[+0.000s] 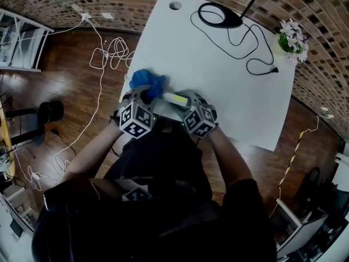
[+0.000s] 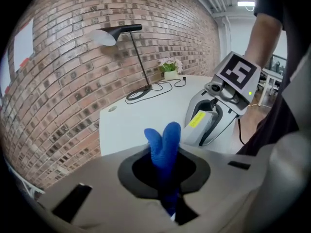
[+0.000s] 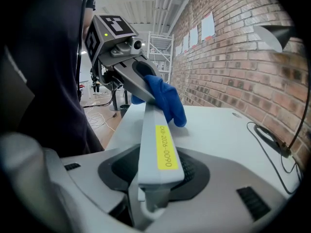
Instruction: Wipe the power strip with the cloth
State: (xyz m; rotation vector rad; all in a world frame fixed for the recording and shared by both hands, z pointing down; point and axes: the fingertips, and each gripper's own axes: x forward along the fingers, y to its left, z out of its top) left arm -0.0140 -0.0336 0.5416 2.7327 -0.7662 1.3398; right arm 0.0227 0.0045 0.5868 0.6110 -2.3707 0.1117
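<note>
Right gripper (image 3: 154, 188) is clamping the power strip (image 3: 158, 140) above the table (image 1: 218, 64) edge; left gripper (image 2: 165, 188) is pressing its pinched cloth (image 2: 164, 140) on the strip's far end. Wiping seems in hand; next, draw cloth lengthwise.

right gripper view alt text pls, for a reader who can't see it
The right gripper clamps a white power strip with a yellow label. At its far end the left gripper holds a blue cloth, above a white table beside a brick wall.
</note>
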